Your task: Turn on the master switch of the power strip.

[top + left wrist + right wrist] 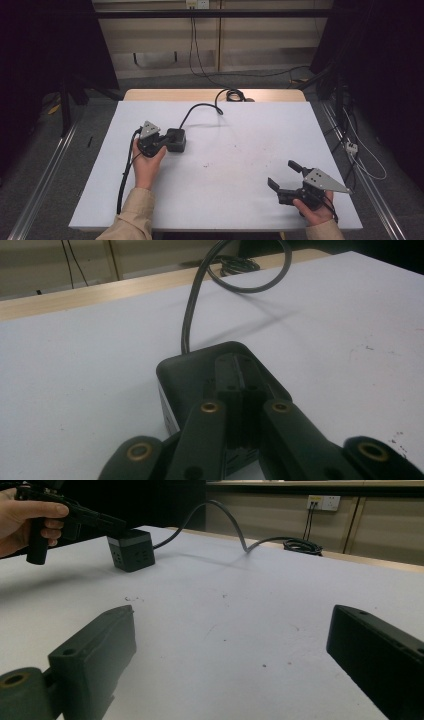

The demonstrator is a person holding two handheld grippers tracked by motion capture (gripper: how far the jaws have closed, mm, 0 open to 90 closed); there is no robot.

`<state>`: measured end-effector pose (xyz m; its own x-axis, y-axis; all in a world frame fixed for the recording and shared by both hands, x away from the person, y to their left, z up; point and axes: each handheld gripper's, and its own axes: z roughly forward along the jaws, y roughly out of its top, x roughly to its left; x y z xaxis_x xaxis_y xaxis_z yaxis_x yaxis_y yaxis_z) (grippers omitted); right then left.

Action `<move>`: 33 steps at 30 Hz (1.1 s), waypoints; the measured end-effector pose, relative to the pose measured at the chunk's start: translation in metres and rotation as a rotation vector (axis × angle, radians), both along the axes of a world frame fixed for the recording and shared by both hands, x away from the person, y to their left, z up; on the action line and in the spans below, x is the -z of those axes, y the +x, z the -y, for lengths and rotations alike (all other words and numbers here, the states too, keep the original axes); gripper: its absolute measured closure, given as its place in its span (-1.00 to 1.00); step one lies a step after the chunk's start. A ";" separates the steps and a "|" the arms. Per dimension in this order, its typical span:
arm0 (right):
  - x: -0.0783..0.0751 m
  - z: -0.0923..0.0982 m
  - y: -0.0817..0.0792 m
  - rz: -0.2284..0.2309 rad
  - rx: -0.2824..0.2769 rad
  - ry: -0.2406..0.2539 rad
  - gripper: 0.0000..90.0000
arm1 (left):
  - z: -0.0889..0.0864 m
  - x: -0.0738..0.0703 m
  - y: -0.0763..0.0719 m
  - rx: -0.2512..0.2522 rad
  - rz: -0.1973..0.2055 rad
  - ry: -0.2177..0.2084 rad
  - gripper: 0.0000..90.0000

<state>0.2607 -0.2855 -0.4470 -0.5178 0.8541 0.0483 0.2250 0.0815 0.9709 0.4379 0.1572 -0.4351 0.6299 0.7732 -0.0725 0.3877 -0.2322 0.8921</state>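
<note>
A black cube power socket (pixel 176 140) with a thick black cable (pixel 200 107) stands on the white table top (pixel 240 150), left of the middle. My left gripper (pixel 167 140) is shut, its jaws pressed together and lying on top of the cube (pixel 200 370); the left gripper view shows the tips (pixel 239 365) over its upper face. In the right gripper view the cube (pixel 131 550) shows sockets on its side, with the left gripper (pixel 120 526) resting above it. My right gripper (pixel 282 173) is open near the front right, nothing between its jaws (pixel 235 645).
The cube's cable (pixel 220 510) arches back to a coil (pixel 232 94) on the wooden edge behind the white top. A wall socket (pixel 322 502) is on the back wall. Loose cables and a white power strip (pixel 351 146) lie on the floor to the right.
</note>
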 end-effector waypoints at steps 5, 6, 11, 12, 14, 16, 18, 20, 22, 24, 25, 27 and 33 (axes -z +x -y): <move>0.000 0.002 -0.001 -0.002 0.004 0.004 -0.88 | 0.001 0.000 0.000 -0.002 -0.007 0.004 1.00; 0.000 0.002 -0.001 -0.002 0.004 0.004 -0.88 | 0.001 0.000 0.000 -0.004 -0.007 0.005 1.00; 0.000 0.002 -0.001 -0.001 0.005 0.006 -0.88 | 0.001 0.000 0.000 -0.006 -0.007 -0.006 1.00; 0.000 0.003 -0.001 -0.002 0.005 0.006 -0.88 | 0.000 0.000 0.000 -0.004 -0.008 -0.001 1.00; 0.000 0.003 -0.001 -0.001 0.005 0.007 -0.89 | 0.000 0.000 0.000 -0.004 -0.010 -0.005 1.00; 0.001 0.002 -0.001 -0.003 0.004 0.009 -0.89 | 0.000 0.000 0.000 -0.005 -0.009 -0.003 1.00; 0.001 0.002 -0.001 -0.005 0.003 0.009 -0.89 | 0.001 0.000 0.000 -0.007 -0.010 -0.007 1.00; 0.000 0.002 -0.001 -0.004 0.002 0.010 -0.88 | 0.000 0.000 0.000 -0.006 -0.008 -0.004 1.00; 0.000 0.002 -0.001 -0.003 0.001 0.008 -0.88 | 0.000 0.000 0.000 -0.008 -0.014 -0.010 1.00; 0.000 0.002 -0.002 -0.002 0.003 0.008 -0.88 | 0.001 0.000 0.000 -0.009 -0.010 -0.009 1.00; 0.000 0.002 -0.002 -0.002 0.003 0.007 -0.89 | 0.001 0.000 0.000 -0.010 -0.007 -0.005 1.00; 0.000 0.002 -0.002 -0.002 0.003 0.008 -0.88 | 0.001 0.000 0.000 -0.010 -0.008 -0.006 1.00; -0.001 0.001 -0.001 0.001 -0.001 0.002 -0.88 | -0.001 0.001 0.001 -0.007 -0.029 -0.035 1.00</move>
<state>0.2594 -0.2862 -0.4465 -0.5190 0.8533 0.0493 0.2236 0.0799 0.9714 0.4393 0.1587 -0.4357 0.6220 0.7741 -0.1174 0.4150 -0.1988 0.8878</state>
